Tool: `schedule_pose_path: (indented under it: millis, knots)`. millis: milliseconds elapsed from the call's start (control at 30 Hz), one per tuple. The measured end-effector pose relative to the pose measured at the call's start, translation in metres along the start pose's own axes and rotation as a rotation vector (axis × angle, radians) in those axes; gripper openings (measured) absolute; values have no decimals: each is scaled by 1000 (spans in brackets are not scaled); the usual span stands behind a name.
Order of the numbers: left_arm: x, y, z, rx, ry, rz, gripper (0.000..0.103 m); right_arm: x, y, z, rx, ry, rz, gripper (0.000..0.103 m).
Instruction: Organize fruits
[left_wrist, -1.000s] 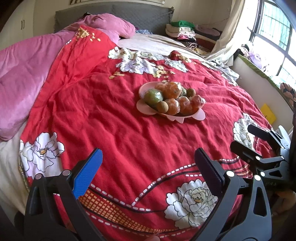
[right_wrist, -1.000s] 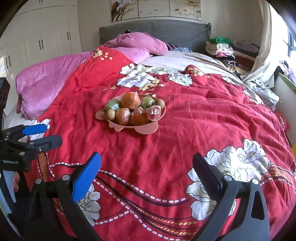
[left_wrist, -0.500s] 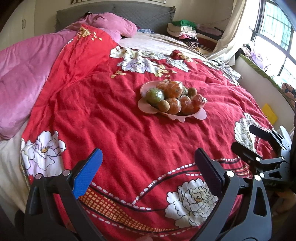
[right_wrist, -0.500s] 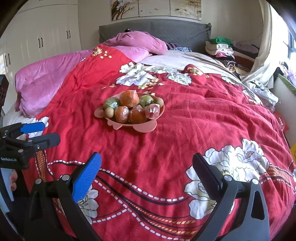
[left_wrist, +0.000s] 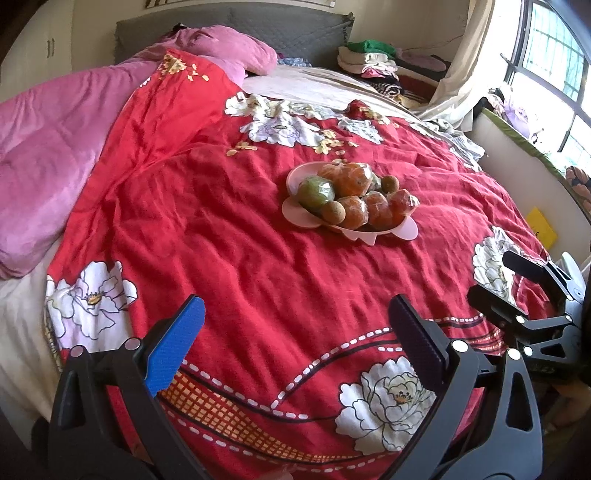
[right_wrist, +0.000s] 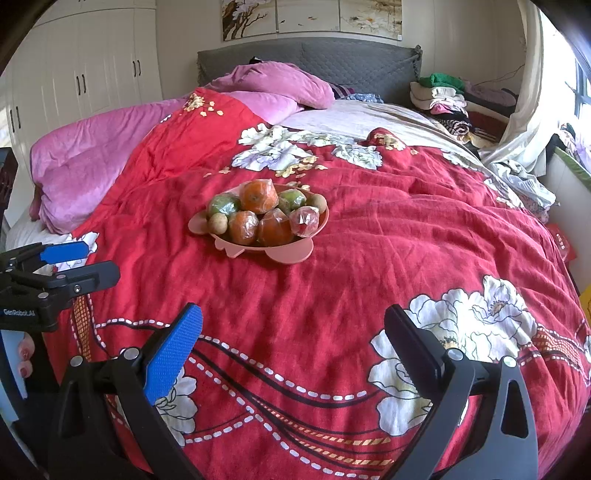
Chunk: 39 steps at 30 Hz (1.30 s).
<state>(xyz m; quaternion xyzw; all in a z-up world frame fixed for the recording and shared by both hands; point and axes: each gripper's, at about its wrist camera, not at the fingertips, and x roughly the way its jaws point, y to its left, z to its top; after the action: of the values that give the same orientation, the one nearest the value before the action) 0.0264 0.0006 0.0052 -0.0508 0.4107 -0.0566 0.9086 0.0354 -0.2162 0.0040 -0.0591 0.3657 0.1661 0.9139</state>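
Between the blue-padded finger and the black finger of the left gripper, nothing is sitting: the jaws are standing spread wide, hovering low over the foot of the red floral quilt. Same story on the right gripper, jaws splayed apart, gripping nothing, bare quilt showing through the gap. Both grippers are pointing up the bed toward the headboard. Well ahead of both pairs of fingers, a pink fruit plate is resting on the quilt around mid-bed, heaped with fruits: several oranges in clear wrap, two green ones, a wrapped red one, and small brown ones at the edges. From the left gripper the plate is lying ahead and a touch to the right; from the right gripper it is lying ahead and a touch to the left, so it is sitting roughly between the two lines of reach, neither gripper clearly nearer. Plate's long axis is running roughly crosswise to both grippers. No loose fruit is showing on the quilt; every piece visible is sitting on the plate, piled rather than sorted. Judgement: this is fitting either a pile waiting to be taken apart or one just gathered up, and these views are not settling which. Beyond, a pink blanket is bunching along the left side.
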Motion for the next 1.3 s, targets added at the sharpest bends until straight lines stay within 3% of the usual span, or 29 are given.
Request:
schedule_pose_path:
  millis: [1300]
  knots:
    - [-1,1,-1,9,-2,0,93,-1,-1,-1,-2,0,-3,98]
